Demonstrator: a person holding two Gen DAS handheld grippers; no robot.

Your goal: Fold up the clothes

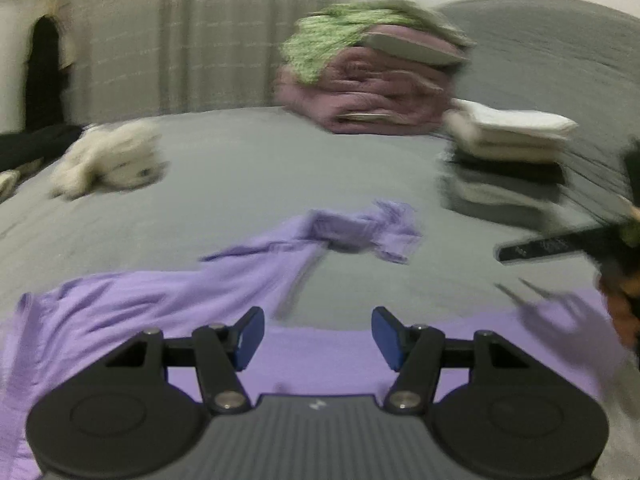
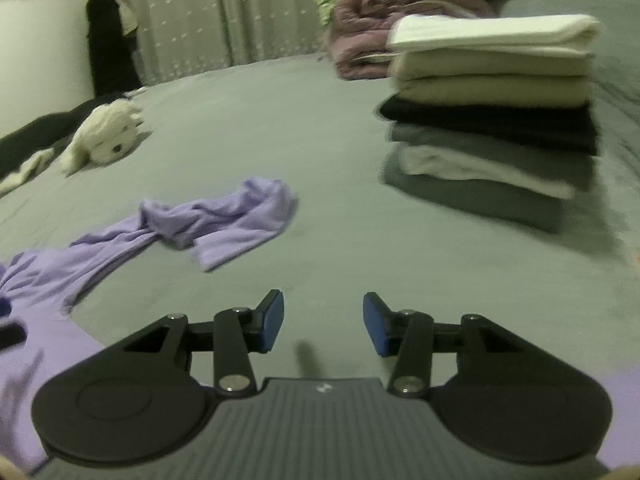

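A lilac long-sleeved garment (image 1: pixel 160 304) lies spread on the grey bedspread (image 1: pixel 248 168). One sleeve runs away from me and ends in a crumpled heap. My left gripper (image 1: pixel 318 332) hovers over the garment's body, open, with nothing between its blue pads. In the right wrist view the same garment (image 2: pixel 224 220) lies to the left, its sleeve bunched up. My right gripper (image 2: pixel 323 320) is open over bare bedspread (image 2: pixel 400 264) just right of the garment, and it holds nothing. The picture is blurred.
A stack of folded clothes (image 2: pixel 492 120) in white, cream, black and grey stands at the right. Behind it sits a pile of pink blankets (image 1: pixel 372 92) with a green cloth on top. A white plush toy (image 2: pixel 108 136) lies at the left, beside dark cloth.
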